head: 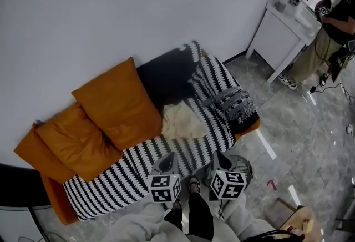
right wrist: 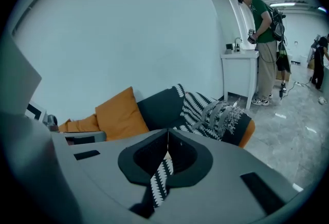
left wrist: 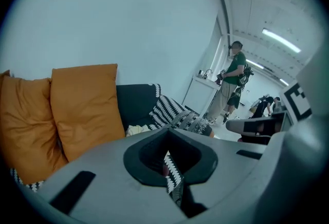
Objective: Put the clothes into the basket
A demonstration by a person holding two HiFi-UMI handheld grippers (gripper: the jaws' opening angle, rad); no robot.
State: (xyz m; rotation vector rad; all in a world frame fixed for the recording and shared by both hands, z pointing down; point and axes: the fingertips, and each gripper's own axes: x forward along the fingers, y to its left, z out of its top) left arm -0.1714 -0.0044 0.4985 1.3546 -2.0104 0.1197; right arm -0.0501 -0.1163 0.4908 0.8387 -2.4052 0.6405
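A cream garment [head: 180,121] lies crumpled on the sofa seat, on a black-and-white striped blanket [head: 133,171]. It also shows in the left gripper view as a pale heap [left wrist: 134,129] beside the orange cushion. My left gripper [head: 168,159] and right gripper [head: 219,156] hover side by side over the sofa's front edge, short of the garment. Both point towards it. In each gripper view the jaws meet, left gripper [left wrist: 167,138] and right gripper [right wrist: 167,138], with nothing between them. A grey ribbed round thing [head: 244,167], perhaps the basket, sits on the floor behind the right gripper, mostly hidden.
Two orange cushions [head: 113,105] lean on the sofa back at the left. A fringed throw [head: 236,103] drapes the right armrest. A white cabinet [head: 285,27] stands at the far right wall, with a person [head: 333,24] beside it. The floor is grey tile [head: 299,141].
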